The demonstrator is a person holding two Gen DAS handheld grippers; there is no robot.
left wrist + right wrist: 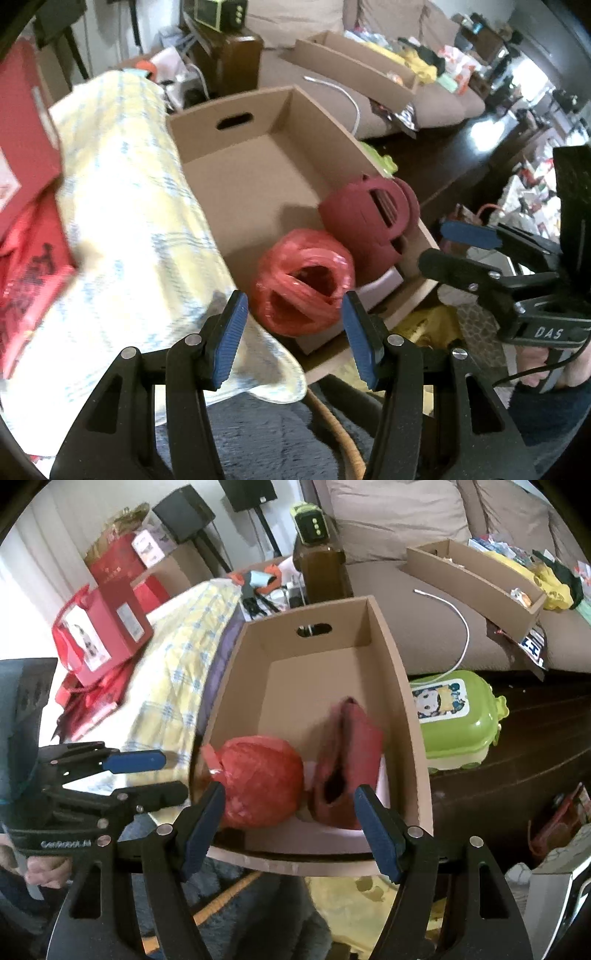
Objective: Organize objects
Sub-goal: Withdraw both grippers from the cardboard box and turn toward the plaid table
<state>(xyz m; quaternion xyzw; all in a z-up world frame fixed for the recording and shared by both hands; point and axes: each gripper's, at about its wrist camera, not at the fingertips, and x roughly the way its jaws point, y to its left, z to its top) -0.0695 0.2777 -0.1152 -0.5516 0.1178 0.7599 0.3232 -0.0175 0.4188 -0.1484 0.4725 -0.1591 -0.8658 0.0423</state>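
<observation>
Both the left claw [295, 328] and right claw [288, 823] hang apart and empty above the cardboard box [266, 110]; next comes fetching another object.

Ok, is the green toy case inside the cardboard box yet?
No, the green toy case sits outside the cardboard box, beside its right wall; only the red twine ball and dark red pouch lie inside.

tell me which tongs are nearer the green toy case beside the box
Right. The right tongs hang over the box's near end, on the side toward the green toy case. The left tongs sit off the box's opposite side.
</observation>
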